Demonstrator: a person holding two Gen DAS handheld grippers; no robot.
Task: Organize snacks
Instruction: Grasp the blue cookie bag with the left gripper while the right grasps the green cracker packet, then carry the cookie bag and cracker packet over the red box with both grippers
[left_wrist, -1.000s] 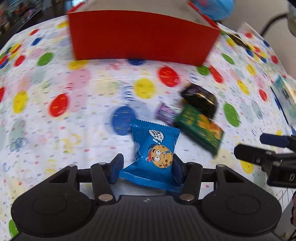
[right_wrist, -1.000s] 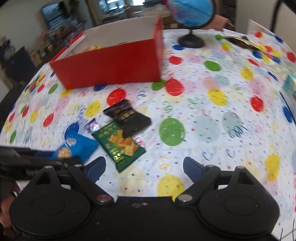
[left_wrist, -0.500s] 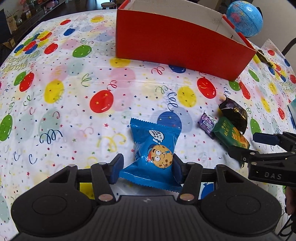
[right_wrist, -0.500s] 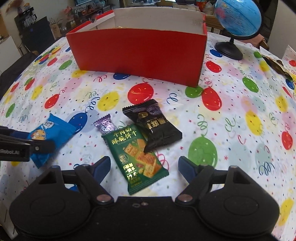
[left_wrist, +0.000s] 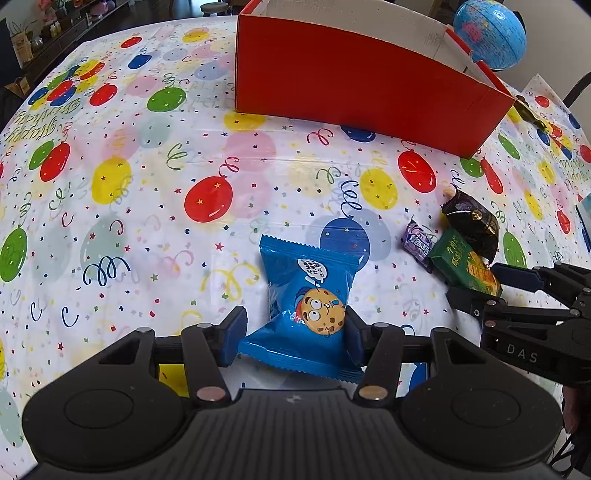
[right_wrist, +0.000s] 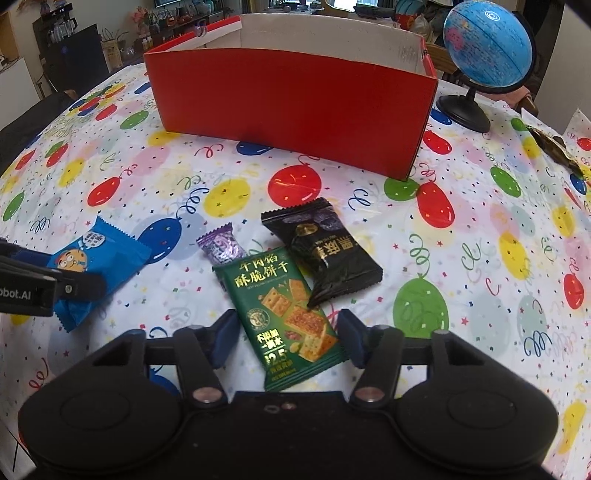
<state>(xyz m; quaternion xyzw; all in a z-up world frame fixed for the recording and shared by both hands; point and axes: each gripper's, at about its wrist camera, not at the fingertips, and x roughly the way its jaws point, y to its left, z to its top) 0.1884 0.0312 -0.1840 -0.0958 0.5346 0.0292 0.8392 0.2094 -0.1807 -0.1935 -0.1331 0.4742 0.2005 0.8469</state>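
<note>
Four snacks on the table, both grippers lining up on a packet

The open red cardboard box with a pale inside (right_wrist: 291, 122) stands at the far side of the balloon-print plastic tablecloth (left_wrist: 122, 206); its floor is hidden, so whether it holds anything I cannot tell. Near it stands a small blue globe on a black stand (right_wrist: 485, 44). Well short of the box lie four snacks, so most of the sorting looks undone. The left gripper (left_wrist: 293, 334) has the blue cookie-print packet (left_wrist: 308, 302) between its parted fingers, the right pad touching and the left pad just clear: not yet a firm hold. The right gripper (right_wrist: 288, 338) is wide open around the near end of the green cracker packet (right_wrist: 286, 308), touching neither side. The glossy black packet (right_wrist: 325, 251) overlaps the green one's far corner, and the little purple wrapped candy (right_wrist: 221, 245) lies just beside it.
</note>
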